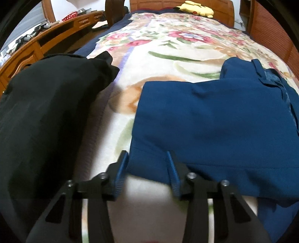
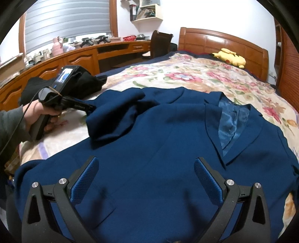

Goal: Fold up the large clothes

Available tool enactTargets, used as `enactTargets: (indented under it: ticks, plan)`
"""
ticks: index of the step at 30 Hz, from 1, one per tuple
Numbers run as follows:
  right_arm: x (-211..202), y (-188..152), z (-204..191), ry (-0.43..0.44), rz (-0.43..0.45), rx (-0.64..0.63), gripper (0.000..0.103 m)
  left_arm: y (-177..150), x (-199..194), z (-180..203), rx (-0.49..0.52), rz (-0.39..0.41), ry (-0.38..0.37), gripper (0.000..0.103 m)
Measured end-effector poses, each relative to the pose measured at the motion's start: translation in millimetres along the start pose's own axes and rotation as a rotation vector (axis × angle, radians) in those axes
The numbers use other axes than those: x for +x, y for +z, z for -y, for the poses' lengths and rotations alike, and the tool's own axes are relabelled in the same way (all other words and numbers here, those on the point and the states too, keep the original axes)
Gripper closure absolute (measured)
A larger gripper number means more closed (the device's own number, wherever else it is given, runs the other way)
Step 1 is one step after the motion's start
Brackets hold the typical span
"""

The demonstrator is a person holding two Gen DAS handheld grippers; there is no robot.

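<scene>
Blue ribbed pads of the right gripper (image 2: 145,179) stand wide apart at six o'clock in its own view, released and holding nothing, poised just above the blue jacket (image 2: 149,130). The jacket lies front-up across the near end of the bed, its lapels and shiny lining (image 2: 231,121) toward two o'clock and one sleeve doubled over the chest toward ten o'clock. At nine o'clock a hand (image 2: 39,114) in a grey sleeve grips the handle of the left gripper (image 1: 147,166), whose tip meets the edge of that folded sleeve. In the left wrist view, the left gripper sits at six o'clock with a corner of the jacket between its narrowed jaws, both pads against the cloth, so it appears to be grasping the fabric. Beside it at nine o'clock lies a black garment (image 1: 46,112), apart from the jacket with a strip of floral blanket (image 1: 168,46) between them. The blanket runs on toward twelve o'clock, where a yellow plush toy (image 1: 196,8) rests near the wooden headboard (image 2: 214,41). Along the far left, from ten to eleven o'clock, stands a long wooden desk (image 2: 74,56) with a dark chair (image 2: 160,41) at its end.
</scene>
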State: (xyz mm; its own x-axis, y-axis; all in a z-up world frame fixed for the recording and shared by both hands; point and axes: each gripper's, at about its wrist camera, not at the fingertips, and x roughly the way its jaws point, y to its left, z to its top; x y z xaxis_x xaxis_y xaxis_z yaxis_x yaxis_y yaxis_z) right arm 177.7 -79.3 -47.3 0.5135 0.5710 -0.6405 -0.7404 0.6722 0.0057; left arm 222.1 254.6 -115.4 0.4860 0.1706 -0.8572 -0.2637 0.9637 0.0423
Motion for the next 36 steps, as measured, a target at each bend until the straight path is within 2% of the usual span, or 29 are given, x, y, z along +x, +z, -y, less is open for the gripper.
enactTargets:
  ticks: [1,4,9,12,15,19,26,30,36]
  plan:
    - [-3.4,0.7,-0.4,0.004,0.005,-0.006,0.000,-0.9,-2.6,4.2,0.012,0.000,-0.004,0.086]
    - [-10.8,0.8,-1.6,0.011,0.009,-0.019,0.000,-1.6,-20.3,21.1,0.047,0.037,0.012,0.094]
    - [-17.7,-3.7,5.7,-0.008,-0.013,-0.024,0.000,0.8,-78.2,68.1,0.120,0.190,-0.040,0.096]
    - [-23.5,-6.4,12.9,-0.019,-0.009,-0.014,0.001,2.0,-108.9,98.3,0.163,0.254,-0.085,0.096]
    - [-32.1,-8.3,18.6,-0.036,0.005,-0.007,0.001,-0.9,-144.1,137.5,0.242,0.315,-0.164,0.096]
    - [-44.7,-9.8,31.6,-0.067,0.025,0.018,0.002,-4.3,-176.0,173.4,0.302,0.364,-0.244,0.096]
    - [-67.8,-15.9,59.8,-0.106,0.051,0.071,0.004,-23.5,-208.6,209.2,0.331,0.420,-0.356,0.096]
    - [-80.6,-18.7,76.7,-0.123,0.071,0.105,0.004,-45.1,-212.8,221.1,0.324,0.425,-0.398,0.090]
    - [-90.4,-23.4,96.9,-0.158,0.085,0.159,0.004,-69.8,-202.2,220.7,0.300,0.418,-0.437,0.069]
